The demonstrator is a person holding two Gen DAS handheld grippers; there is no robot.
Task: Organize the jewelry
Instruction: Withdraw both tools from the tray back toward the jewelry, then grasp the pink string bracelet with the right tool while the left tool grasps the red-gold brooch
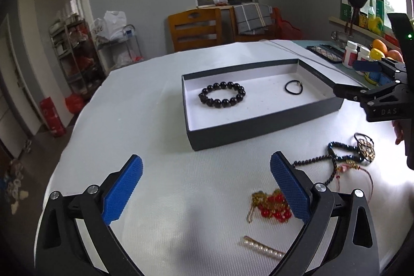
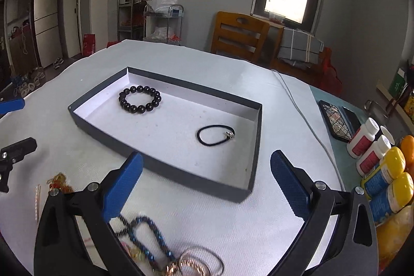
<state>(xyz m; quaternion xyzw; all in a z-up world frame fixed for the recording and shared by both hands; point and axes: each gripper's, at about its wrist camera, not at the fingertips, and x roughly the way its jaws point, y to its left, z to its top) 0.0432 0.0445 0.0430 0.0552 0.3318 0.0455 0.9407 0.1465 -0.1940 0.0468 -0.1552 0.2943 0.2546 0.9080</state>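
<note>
A grey tray (image 1: 258, 131) with a white floor holds a black bead bracelet (image 1: 222, 94) and a thin black cord bracelet (image 1: 293, 87); the tray (image 2: 181, 176), the bead bracelet (image 2: 140, 99) and the cord bracelet (image 2: 215, 135) also show in the right wrist view. Loose jewelry lies in front of the tray: a red and gold piece (image 1: 271, 206), a pearl clip (image 1: 262, 247), a dark bead necklace (image 1: 333, 159). My left gripper (image 1: 205, 189) is open and empty above the cloth. My right gripper (image 2: 205, 184) is open and empty over the tray's near corner, above the dark bead necklace (image 2: 147, 232).
A white cloth (image 1: 155, 120) covers the round table. Bottles (image 2: 383, 172), fruit and a phone (image 2: 336, 120) stand at the right edge. A cable (image 2: 305, 118) runs beside the tray. Wooden chairs (image 1: 196, 27) stand behind the table.
</note>
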